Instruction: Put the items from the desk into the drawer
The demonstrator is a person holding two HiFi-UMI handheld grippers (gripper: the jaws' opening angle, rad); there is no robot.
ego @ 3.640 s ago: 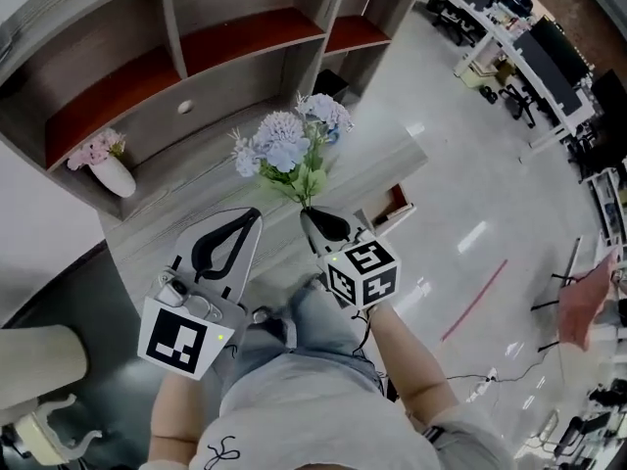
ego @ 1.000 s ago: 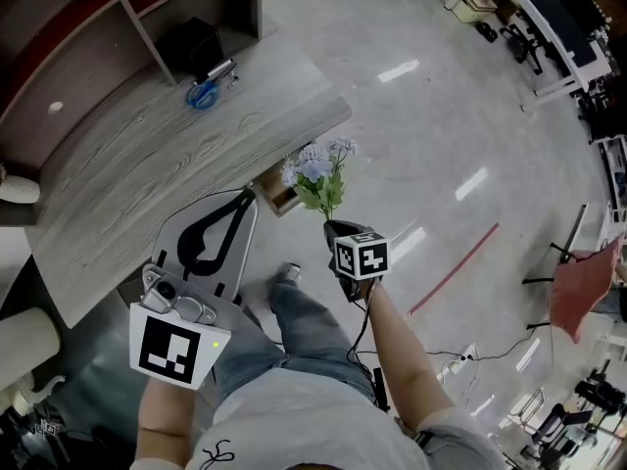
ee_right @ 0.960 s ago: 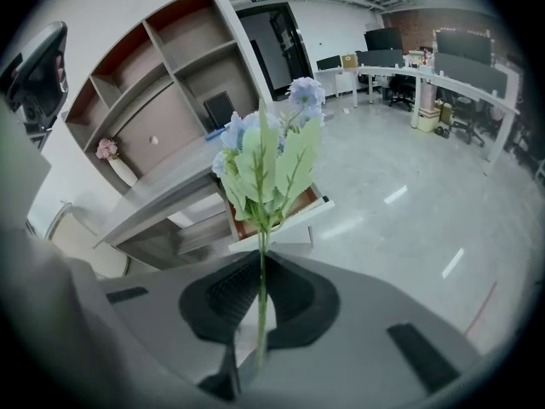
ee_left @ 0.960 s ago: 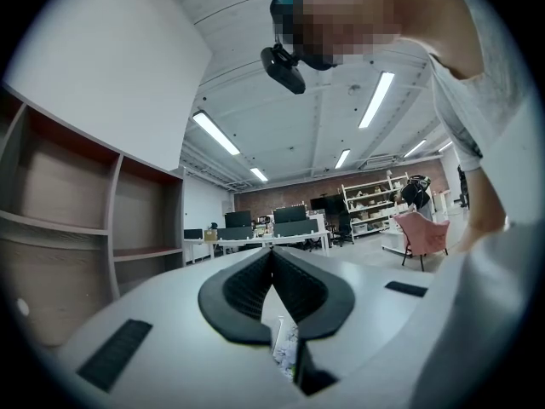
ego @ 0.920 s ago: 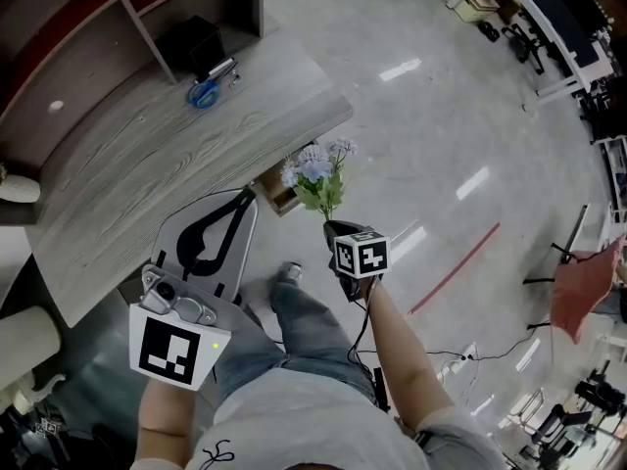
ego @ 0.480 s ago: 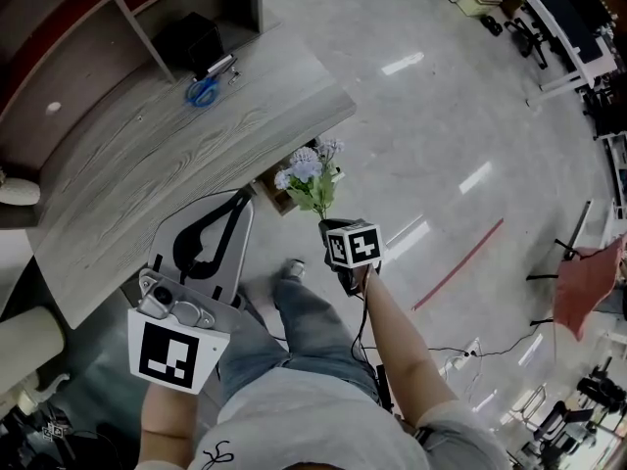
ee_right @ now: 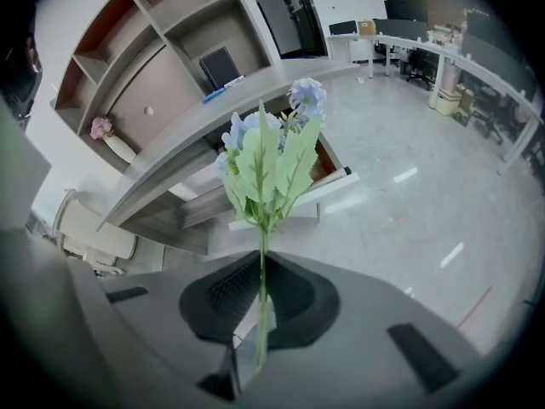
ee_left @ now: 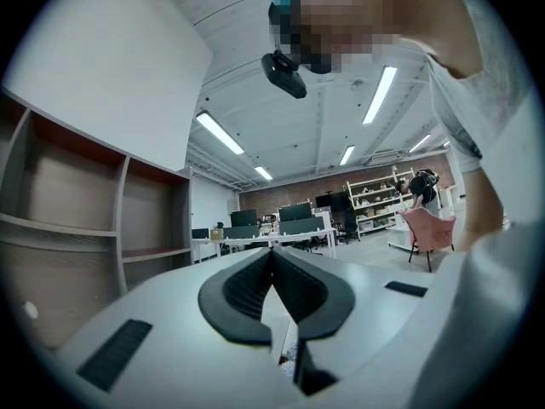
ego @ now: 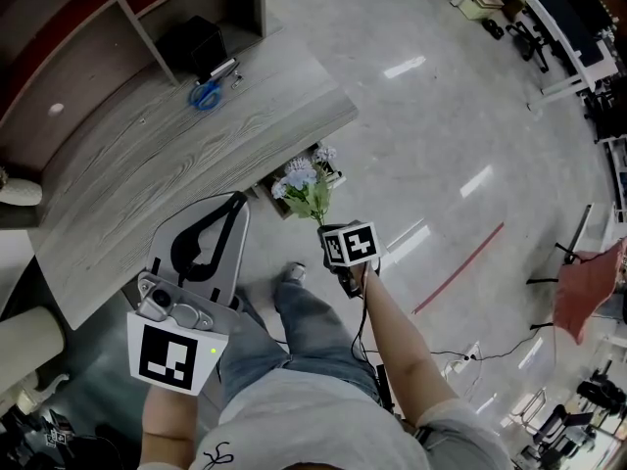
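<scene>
My right gripper (ego: 322, 226) is shut on the green stem of a bunch of pale blue artificial flowers (ego: 303, 180), held upright off the desk's front right corner. In the right gripper view the stem (ee_right: 261, 271) runs between the shut jaws of the right gripper (ee_right: 261, 259), and the blooms (ee_right: 269, 147) stand in front of the open wooden drawer (ee_right: 329, 170). That drawer (ego: 278, 200) shows just behind the flowers under the desk edge. My left gripper (ego: 237, 202) is shut and empty, low beside the desk; in its own view the left gripper (ee_left: 272, 255) points out across the room.
The grey wooden desk (ego: 147, 155) carries blue scissors (ego: 204, 95), a pen (ego: 221, 69) and a black box (ego: 190, 42). A white vase (ego: 20, 191) with pink flowers (ee_right: 101, 127) stands at its left. Shelves rise behind. My legs and glossy floor (ego: 431, 135) lie below.
The flowers have come off the desk top to its front right corner. In the last second my right gripper has carried them a little left and in toward the drawer. The left gripper barely moved.
</scene>
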